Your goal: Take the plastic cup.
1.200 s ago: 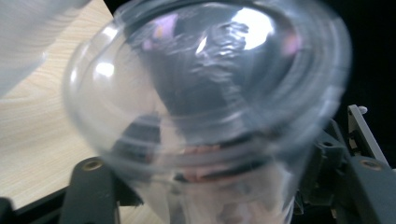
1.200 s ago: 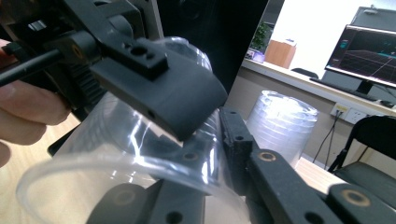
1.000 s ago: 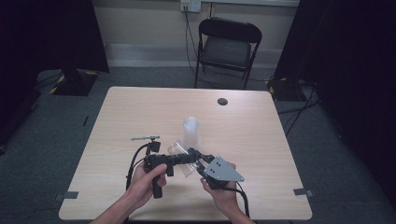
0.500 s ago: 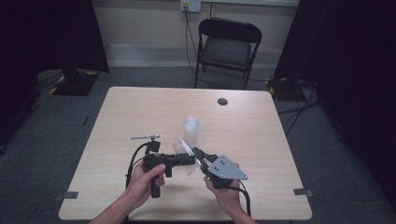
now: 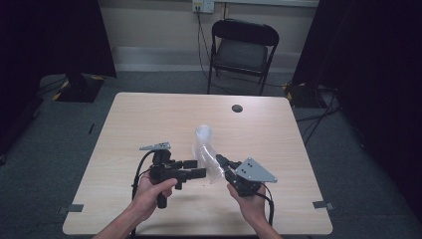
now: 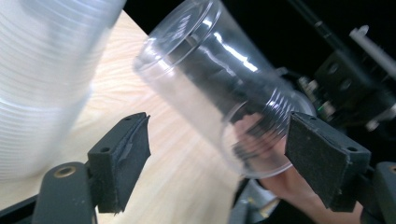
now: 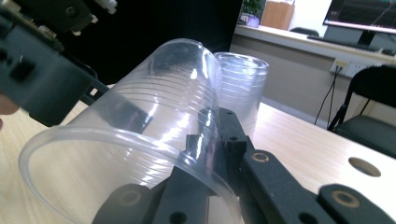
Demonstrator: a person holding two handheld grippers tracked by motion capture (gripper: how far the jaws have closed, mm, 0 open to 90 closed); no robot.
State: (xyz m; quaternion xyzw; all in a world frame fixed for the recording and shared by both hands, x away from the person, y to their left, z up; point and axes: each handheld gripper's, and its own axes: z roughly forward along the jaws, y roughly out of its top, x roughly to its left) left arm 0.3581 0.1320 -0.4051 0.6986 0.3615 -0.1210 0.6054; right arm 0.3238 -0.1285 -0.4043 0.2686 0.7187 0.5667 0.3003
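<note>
My right gripper [image 5: 222, 161] is shut on the wall of a clear plastic cup [image 5: 211, 167] near its mouth and holds it tilted above the wooden table [image 5: 278, 144]. In the right gripper view one jaw of that gripper [image 7: 210, 133] is inside the cup [image 7: 140, 135] and one outside. My left gripper [image 5: 197, 168] is open; its jaws have just been closing slightly, and in the left gripper view the cup [image 6: 219, 79] lies between its pads [image 6: 121, 154] without being pressed. A stack of clear cups [image 5: 203, 133] stands upright just behind.
The stack of cups [image 6: 46, 70] rises close at the left of the left gripper view. A dark round hole [image 5: 237, 108] marks the table's far side. A black folding chair [image 5: 242, 50] stands beyond the table. Dark curtains hang at both sides.
My right gripper has moved a little to the right with the cup. The left jaws have let go of the cup and stand wider apart.
</note>
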